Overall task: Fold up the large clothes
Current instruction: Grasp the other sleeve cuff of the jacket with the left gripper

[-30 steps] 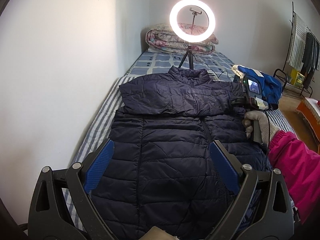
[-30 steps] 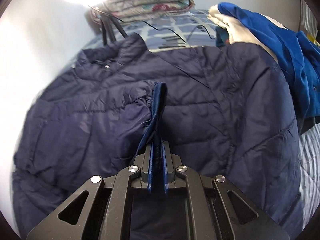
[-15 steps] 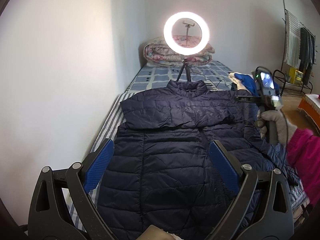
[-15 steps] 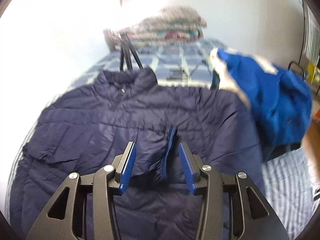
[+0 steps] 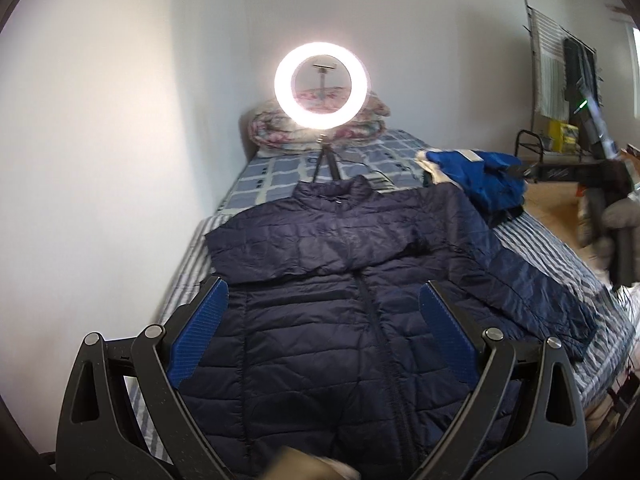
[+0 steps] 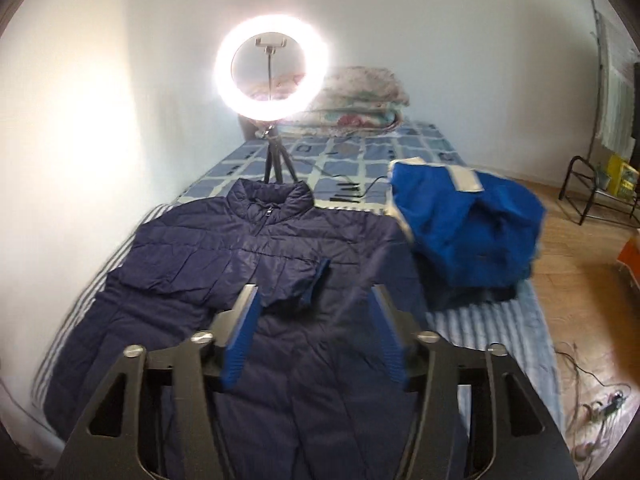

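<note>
From the left wrist, the left gripper [image 5: 322, 312] stands spread wide with nothing between its blue pads [image 5: 200, 332]; the navy puffer jacket [image 5: 360, 320] lies flat below and beyond them, front up, its zip line running between the two fingers. One sleeve is folded across the jacket's chest just under the collar, while the other sleeve [image 5: 532, 276] stretches out over the striped bed [image 5: 560, 240] to the jacket's side. A lit ring light [image 5: 321, 87] on a tripod stands just past the collar, with a rolled floral quilt [image 5: 264, 136] behind it, and a blue garment [image 5: 476, 178] sits beside the jacket's shoulder. From the right wrist, the right gripper [image 6: 316, 332] is likewise opened well apart and holds nothing; the jacket [image 6: 224, 264] lies beneath and ahead of it, and the folded sleeve's cuff [image 6: 316, 280] rests on the chest just beyond the fingertips, between them but apart from both. The blue garment [image 6: 468, 232] lies next to the jacket, and the ring light [image 6: 272, 68] rises beyond the collar.
</note>
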Tool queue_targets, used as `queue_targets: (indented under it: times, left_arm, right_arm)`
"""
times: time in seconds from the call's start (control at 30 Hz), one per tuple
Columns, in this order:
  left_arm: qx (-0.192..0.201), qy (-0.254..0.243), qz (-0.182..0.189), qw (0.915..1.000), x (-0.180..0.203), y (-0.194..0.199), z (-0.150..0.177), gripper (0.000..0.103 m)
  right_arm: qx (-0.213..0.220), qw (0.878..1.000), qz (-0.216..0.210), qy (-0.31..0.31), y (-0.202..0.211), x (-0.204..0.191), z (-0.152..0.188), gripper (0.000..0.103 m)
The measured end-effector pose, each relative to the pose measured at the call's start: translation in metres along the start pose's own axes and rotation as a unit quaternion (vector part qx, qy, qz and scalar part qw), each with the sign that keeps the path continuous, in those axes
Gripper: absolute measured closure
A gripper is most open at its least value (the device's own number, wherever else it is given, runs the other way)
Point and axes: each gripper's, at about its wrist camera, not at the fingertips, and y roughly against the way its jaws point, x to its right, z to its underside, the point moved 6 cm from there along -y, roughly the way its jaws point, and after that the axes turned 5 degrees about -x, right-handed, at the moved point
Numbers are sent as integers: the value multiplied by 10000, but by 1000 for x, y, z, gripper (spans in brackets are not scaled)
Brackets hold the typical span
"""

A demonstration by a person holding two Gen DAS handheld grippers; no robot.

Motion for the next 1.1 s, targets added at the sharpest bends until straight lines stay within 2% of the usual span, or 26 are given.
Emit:
queue_targets:
  times: [0.03,0.1,0.17,0.27,0.37,0.43,0.47,0.5,0.6,0.7,0.8,0.9,0.97,1.03,1.1]
  left_arm:
    - [-28,-53,142,9999,8,-1,1,5]
    - [-38,-142,316,9994,22,-2,1,5]
    - [-88,-199,583,9981,39,-4,1,5]
    - [-266,-272,1222,9918,72,-8,5,5]
    - [-371,-503,1567,9857,108,-13,8,5]
    - [-496,-738,1754,9805,138,-18,13,13]
    - [-570,-848,1837,9776,150,-19,17,22]
    - [-696,-1015,1959,9729,168,-23,21,30]
    - [-993,-1413,2317,9573,217,-32,37,46]
    - [-1227,-1760,2742,9374,266,-35,52,48]
    - [-1474,-2071,3147,9145,311,-38,68,48]
    - [-1666,-2314,3303,8998,352,-49,84,47]
    - [-1837,-2390,3362,8923,370,-58,94,48]
    - [-2095,-2502,3471,8792,397,-69,108,48]
    - [-2199,-2635,3487,8721,411,-77,119,47]
  right_arm:
    - [18,10000,58,-10,12,4,4,34]
    - [77,9998,131,-102,43,14,15,22]
    - [98,9994,244,-211,69,23,26,21]
    - [34,9976,577,-376,103,38,49,21]
    - [33,9960,675,-585,130,54,75,21]
    - [90,9923,1009,-710,144,68,93,21]
    - [114,9908,1120,-747,149,72,98,21]
    - [147,9879,1294,-841,153,81,107,21]
    - [180,9819,1549,-1075,158,100,123,21]
    - [108,9755,1805,-1250,156,122,135,21]
    - [105,9742,1706,-1473,156,134,138,22]
    - [56,9705,1873,-1520,156,145,143,22]
    - [2,9703,1786,-1630,153,151,145,22]
    - [-55,9682,1854,-1680,151,156,146,22]
    - [-64,9672,1869,-1720,154,159,149,22]
